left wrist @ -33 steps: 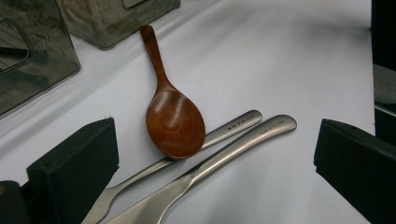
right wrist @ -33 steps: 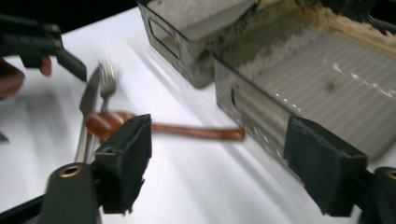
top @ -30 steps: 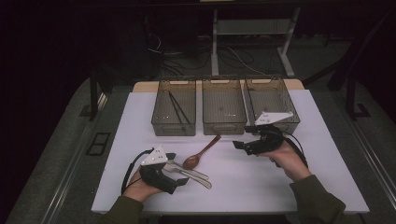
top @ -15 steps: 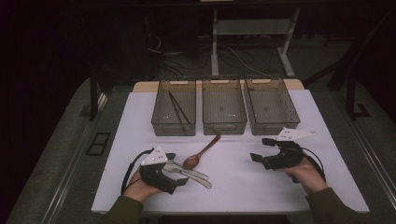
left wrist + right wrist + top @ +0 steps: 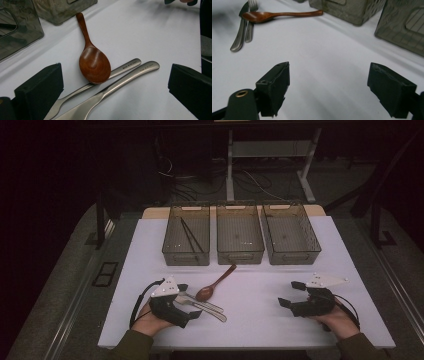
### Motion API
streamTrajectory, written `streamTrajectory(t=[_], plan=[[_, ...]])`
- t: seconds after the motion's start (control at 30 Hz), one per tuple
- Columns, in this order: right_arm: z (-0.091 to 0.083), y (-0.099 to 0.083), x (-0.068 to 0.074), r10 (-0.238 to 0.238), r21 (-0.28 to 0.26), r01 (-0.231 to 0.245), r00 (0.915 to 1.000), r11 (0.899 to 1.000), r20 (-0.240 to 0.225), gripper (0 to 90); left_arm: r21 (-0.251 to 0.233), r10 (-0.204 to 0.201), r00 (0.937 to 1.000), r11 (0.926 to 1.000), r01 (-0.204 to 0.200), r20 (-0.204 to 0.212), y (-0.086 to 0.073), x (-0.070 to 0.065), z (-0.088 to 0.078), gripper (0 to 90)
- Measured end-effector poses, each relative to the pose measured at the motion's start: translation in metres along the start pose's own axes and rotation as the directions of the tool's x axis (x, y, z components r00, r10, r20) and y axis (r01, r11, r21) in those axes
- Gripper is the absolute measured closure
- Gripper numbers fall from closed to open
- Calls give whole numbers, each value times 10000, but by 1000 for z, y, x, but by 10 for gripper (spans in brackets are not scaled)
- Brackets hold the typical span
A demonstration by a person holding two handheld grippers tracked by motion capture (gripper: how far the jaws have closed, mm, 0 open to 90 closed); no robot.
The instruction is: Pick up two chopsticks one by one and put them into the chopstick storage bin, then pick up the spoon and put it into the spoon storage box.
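Both grippers gape wide and empty, the wooden spoon [image 5: 94, 64] and steel cutlery [image 5: 130, 75] lying between the left gripper's [image 5: 115, 82] jaws, well apart from the right gripper [image 5: 290, 295].

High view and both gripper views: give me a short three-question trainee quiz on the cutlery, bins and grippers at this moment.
1. True or false: the wooden spoon lies inside the middle bin.
2. Which bin holds the black chopsticks? A) left bin B) middle bin C) right bin
3. What is between the jaws of the right gripper?

Key
1. False: it lies on the table, its bowl resting across the fork in front of the left gripper.
2. A.
3. Nothing; its jaws stand open over bare table, apart from the cutlery.
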State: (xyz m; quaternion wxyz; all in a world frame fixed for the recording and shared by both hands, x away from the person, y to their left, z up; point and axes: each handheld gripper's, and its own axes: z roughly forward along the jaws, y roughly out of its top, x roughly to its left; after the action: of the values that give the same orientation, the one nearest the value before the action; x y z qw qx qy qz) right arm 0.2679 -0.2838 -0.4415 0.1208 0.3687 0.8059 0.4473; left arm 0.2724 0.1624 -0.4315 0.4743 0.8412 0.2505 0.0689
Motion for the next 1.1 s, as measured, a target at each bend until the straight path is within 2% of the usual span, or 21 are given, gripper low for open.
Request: streamTrajectory(t=[0.17,0.43,0.53,0.67,0.77,0.9,1.1], plan=[[-6,-11,1,137,-72,-135,9996,9999,260,184,30,-61,10000,10000,61,-16,1,1,-1,0],[-13,-14,2,233,-296,-227,9995,9993,194,184,-135,-139,9986,9998,132,-514,8,7,-1,0],[-12,-14,4,175,-288,-170,9997,9994,164,184,-270,-219,9965,9994,198,-809,12,10,0,44],[-11,-13,5,60,-186,-56,9998,9998,179,184,-405,-442,9945,9984,405,-948,21,17,4,147],[-12,-13,5,170,-285,-163,9996,9995,219,184,-365,-350,9948,9988,316,-953,25,20,9,220],[-12,-12,5,175,-280,-168,9995,9995,245,184,-450,-582,9945,9975,544,-870,32,26,16,378],[-12,-12,5,124,-257,-117,9996,9996,251,184,-39,-619,9952,9981,618,-756,41,33,35,594]])
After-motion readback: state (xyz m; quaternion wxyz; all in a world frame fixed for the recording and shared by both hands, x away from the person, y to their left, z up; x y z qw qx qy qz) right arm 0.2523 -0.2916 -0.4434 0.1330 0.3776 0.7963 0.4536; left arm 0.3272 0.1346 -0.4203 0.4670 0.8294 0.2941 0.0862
